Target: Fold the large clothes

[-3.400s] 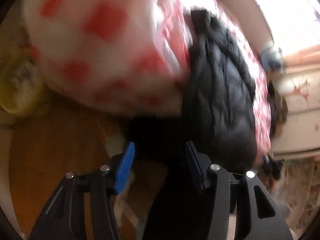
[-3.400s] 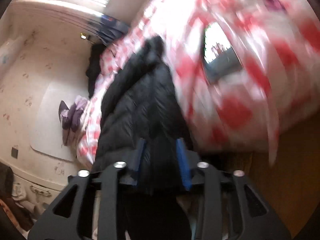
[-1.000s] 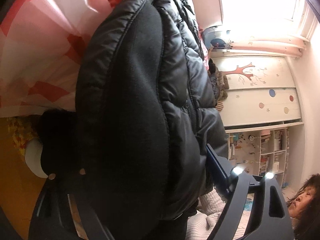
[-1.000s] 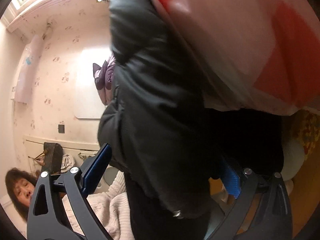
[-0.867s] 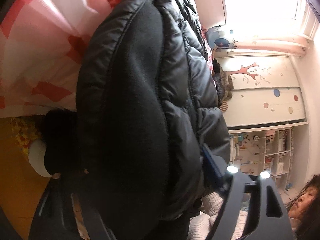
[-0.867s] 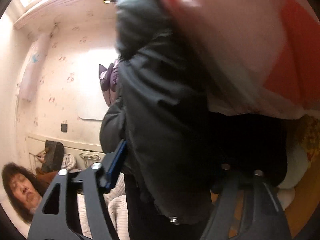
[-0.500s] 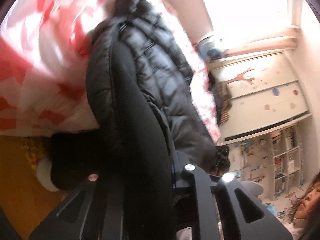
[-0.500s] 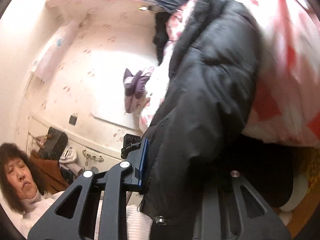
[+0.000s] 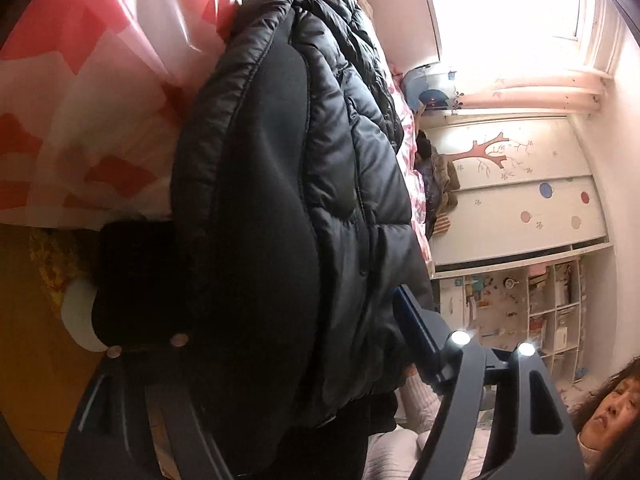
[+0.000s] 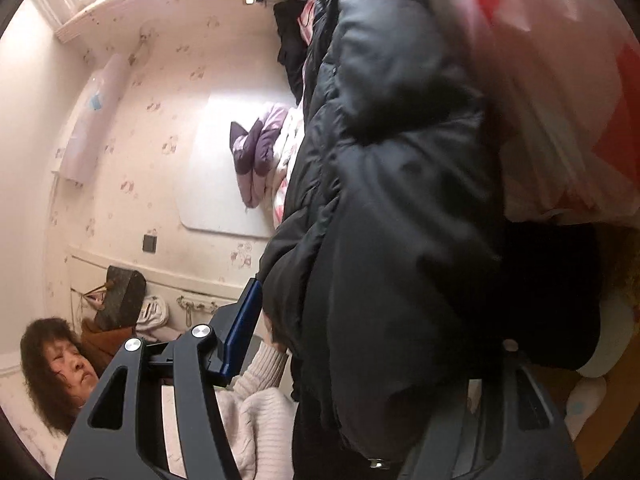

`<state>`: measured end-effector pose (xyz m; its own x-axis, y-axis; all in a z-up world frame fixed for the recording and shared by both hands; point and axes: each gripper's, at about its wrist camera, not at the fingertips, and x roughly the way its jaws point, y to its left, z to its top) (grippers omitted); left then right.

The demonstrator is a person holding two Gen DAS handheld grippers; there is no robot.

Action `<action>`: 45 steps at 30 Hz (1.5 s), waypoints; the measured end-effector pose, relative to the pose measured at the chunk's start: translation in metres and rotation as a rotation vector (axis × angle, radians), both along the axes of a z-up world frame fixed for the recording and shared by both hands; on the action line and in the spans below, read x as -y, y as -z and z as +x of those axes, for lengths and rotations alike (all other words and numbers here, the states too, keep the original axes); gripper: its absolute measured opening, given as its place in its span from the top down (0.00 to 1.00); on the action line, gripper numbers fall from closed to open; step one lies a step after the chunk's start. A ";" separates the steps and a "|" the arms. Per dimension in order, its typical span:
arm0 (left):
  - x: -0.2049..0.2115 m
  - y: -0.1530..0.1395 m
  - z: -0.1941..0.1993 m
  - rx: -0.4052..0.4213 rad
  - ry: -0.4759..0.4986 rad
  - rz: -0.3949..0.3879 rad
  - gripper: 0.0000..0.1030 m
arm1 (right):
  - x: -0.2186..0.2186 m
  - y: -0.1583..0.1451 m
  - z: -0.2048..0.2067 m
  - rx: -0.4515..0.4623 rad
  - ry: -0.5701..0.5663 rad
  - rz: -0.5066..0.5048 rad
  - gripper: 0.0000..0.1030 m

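Black puffer jacket (image 9: 304, 208) is draping over the bed edge w/ pink-red checked quilt (image 9: 80, 120), filling both views & hiding one finger each. Left gripper (image 9: 280, 344) & right gripper (image 10: 380, 332) jaws are spreading wide around its hem vs. 0.5 s ago, when narrower. Purple coat (image 10: 256, 152) is lying beyond; the person (image 10: 68, 364) is sitting nearby.

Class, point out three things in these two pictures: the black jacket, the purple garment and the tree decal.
Black jacket (image 9: 352, 184): left wrist view, on a quilted outer panel.
Purple garment (image 10: 256, 148): right wrist view, on its dark purple fold.
Tree decal (image 9: 486, 152): left wrist view, on the trunk.
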<state>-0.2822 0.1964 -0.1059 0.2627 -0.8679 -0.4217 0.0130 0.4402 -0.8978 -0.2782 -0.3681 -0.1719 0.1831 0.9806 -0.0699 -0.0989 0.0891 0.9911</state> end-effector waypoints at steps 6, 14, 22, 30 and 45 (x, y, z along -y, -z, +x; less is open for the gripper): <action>-0.004 -0.005 -0.004 0.028 -0.040 0.050 0.70 | -0.004 -0.024 -0.005 0.071 0.053 -0.073 0.78; 0.003 -0.052 -0.016 0.129 -0.087 0.094 0.89 | -0.004 -0.081 -0.019 0.185 0.113 -0.078 0.86; -0.005 -0.082 -0.046 0.234 -0.032 0.036 0.89 | 0.010 -0.106 -0.043 0.237 0.086 -0.054 0.86; -0.027 -0.027 -0.058 0.116 -0.087 -0.027 0.89 | 0.019 -0.068 -0.060 0.157 0.133 0.014 0.86; -0.050 -0.104 -0.066 0.308 -0.188 -0.166 0.89 | 0.029 -0.134 -0.040 0.366 0.215 0.290 0.86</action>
